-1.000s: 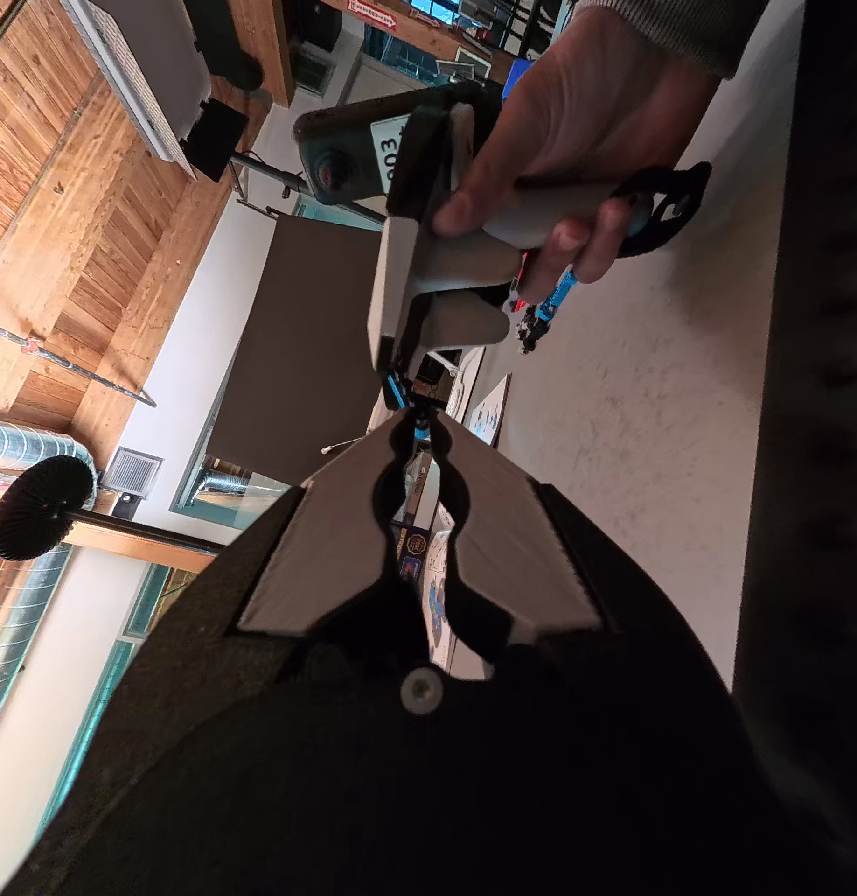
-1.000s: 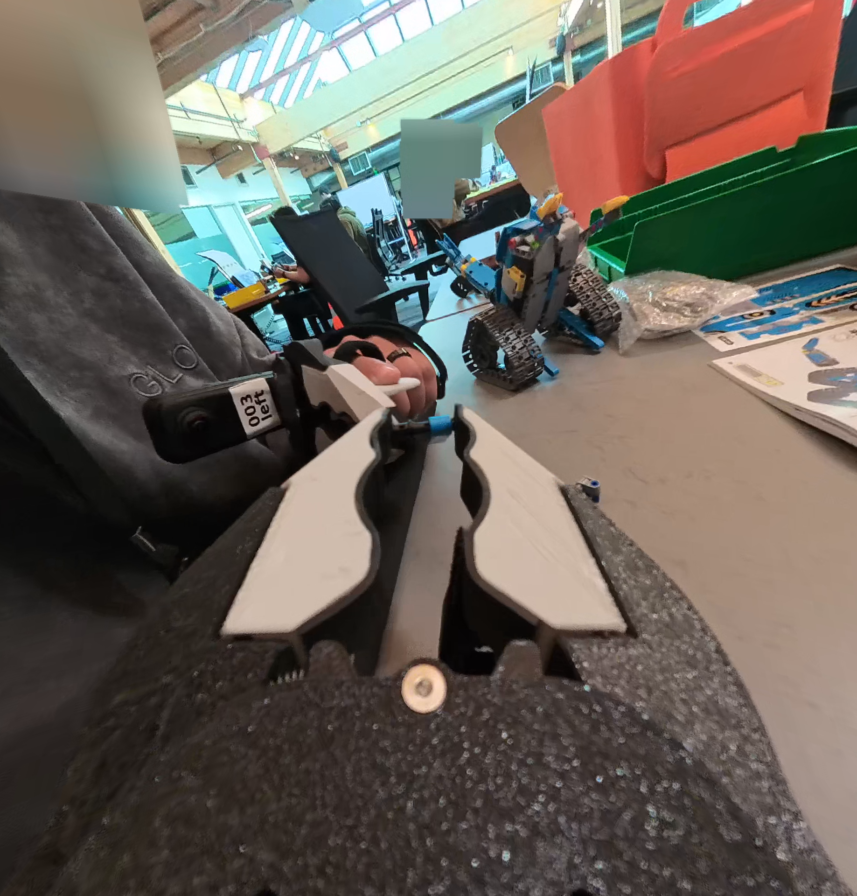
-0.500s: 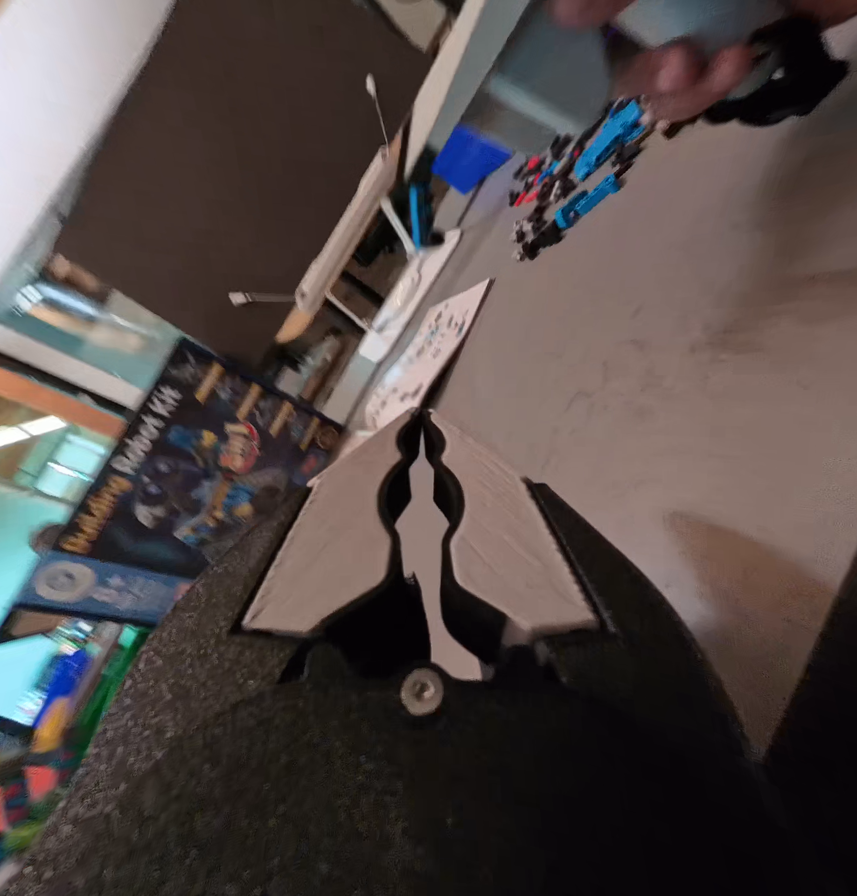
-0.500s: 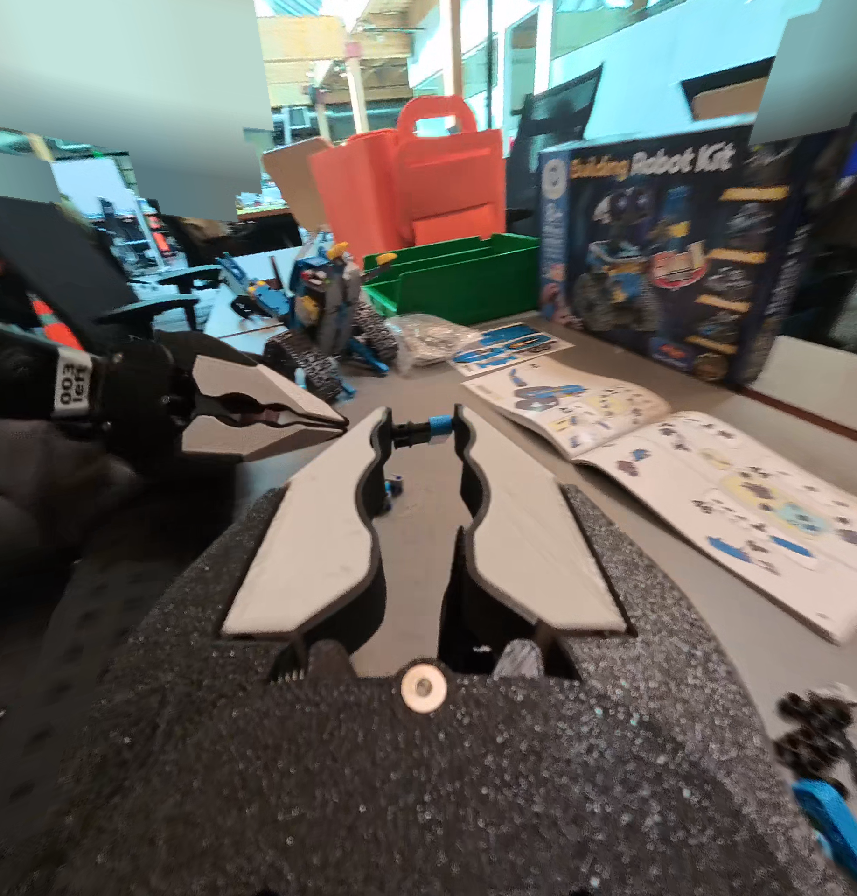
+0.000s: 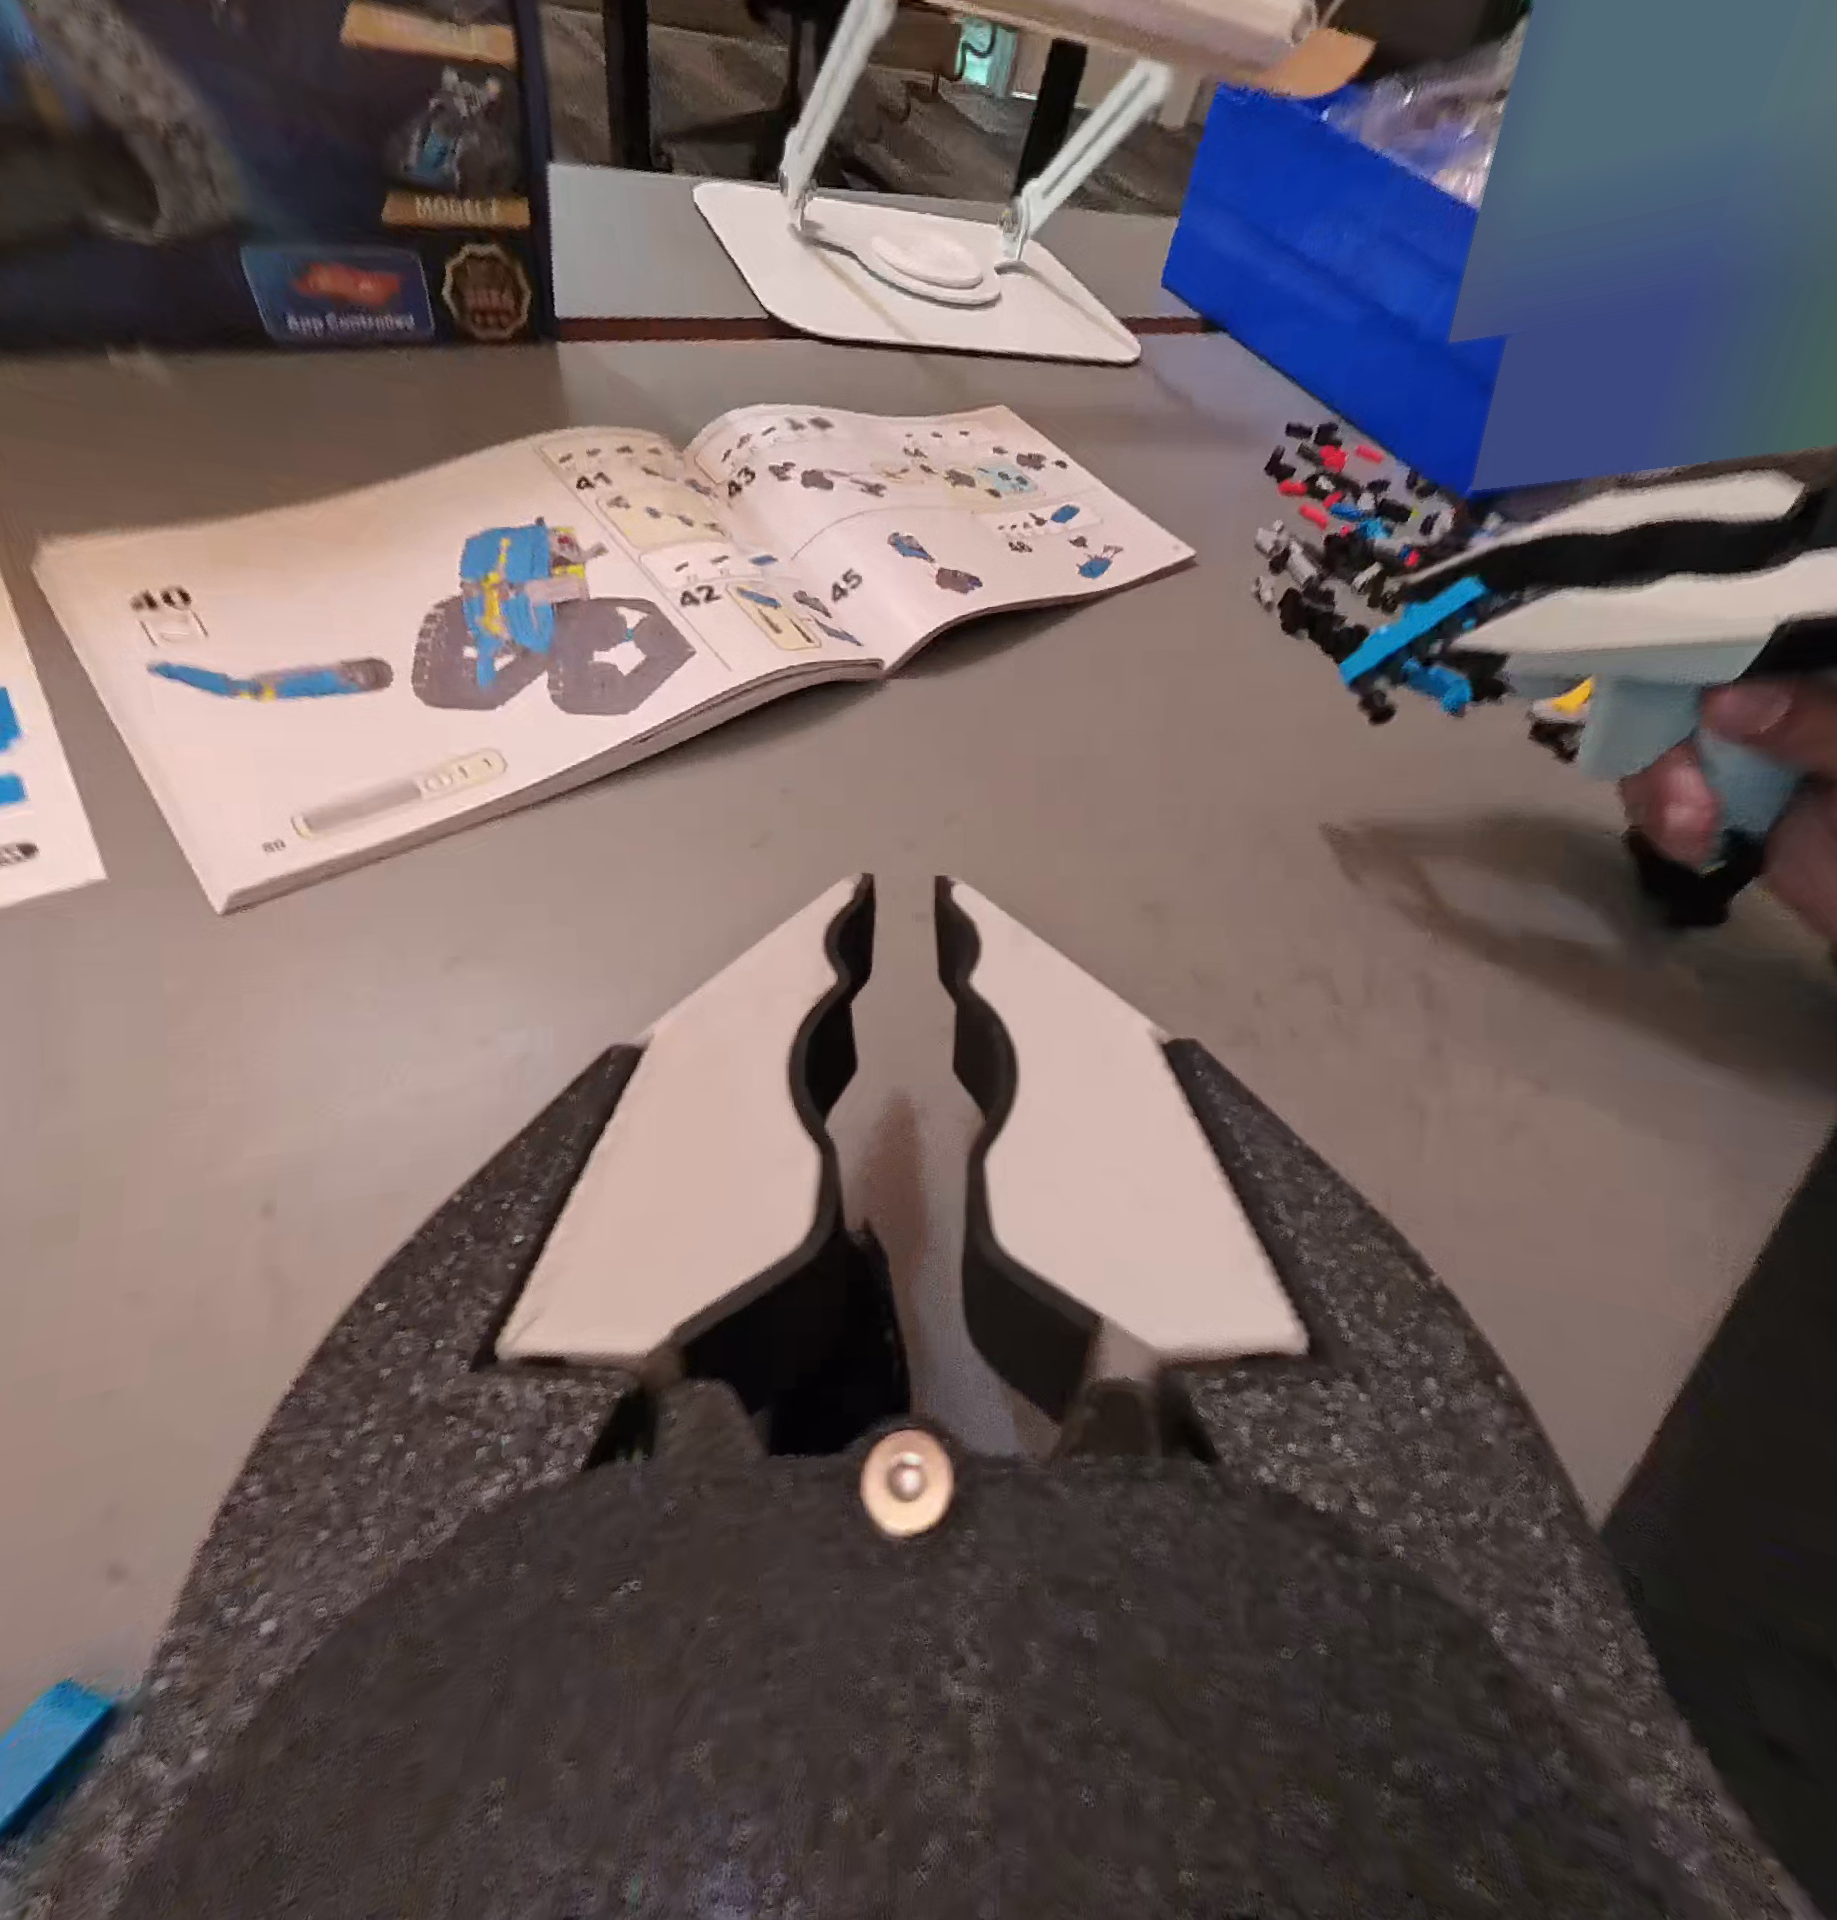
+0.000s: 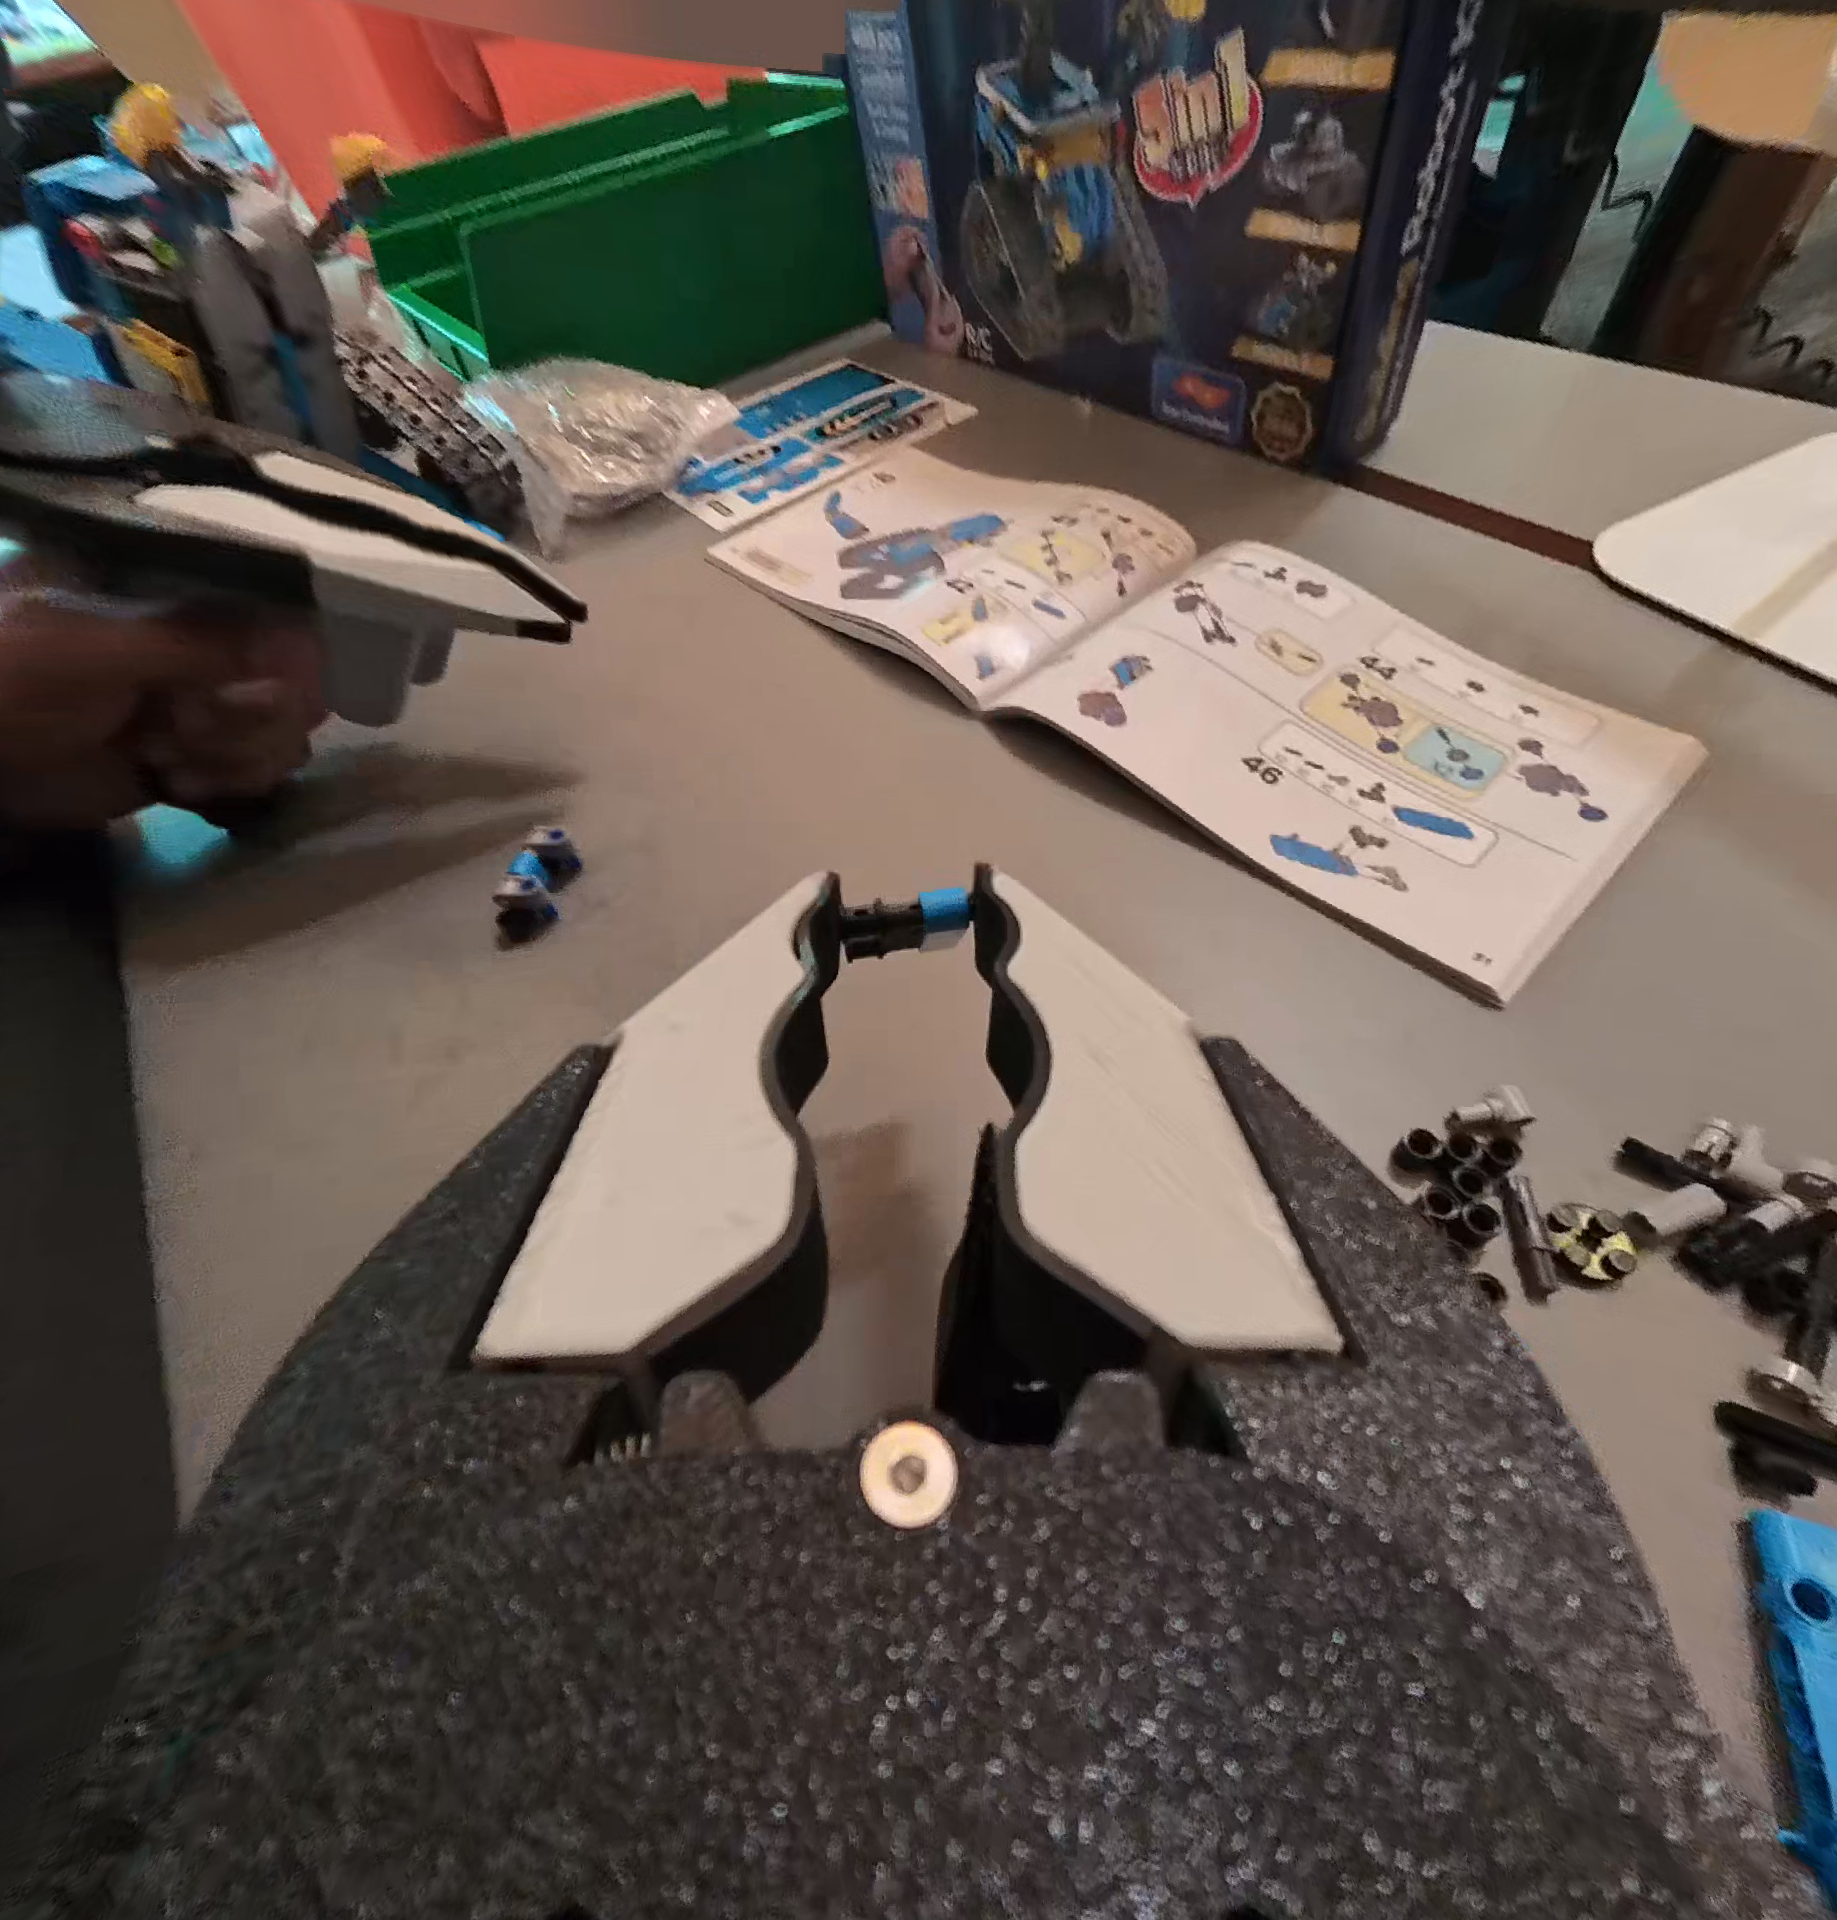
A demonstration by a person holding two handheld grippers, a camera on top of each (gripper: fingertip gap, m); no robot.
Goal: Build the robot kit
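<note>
Your left gripper (image 5: 903, 899) hangs over bare table (image 5: 374, 1091), jaws slightly apart, holding nothing. Two small blue pieces (image 6: 535, 873) lie just ahead-left of your right gripper (image 6: 906, 914), whose jaws pinch a black-and-blue pin (image 6: 898, 923) crosswise at the tips. Open booklet (image 6: 1257, 727) beyond, loose black parts (image 6: 1620, 1226) at right.

right tool (image 6: 906, 902): grips black-blue pin (image 6: 901, 923) crosswise | left tool (image 5: 903, 906): apparently empty, narrow gap
</note>
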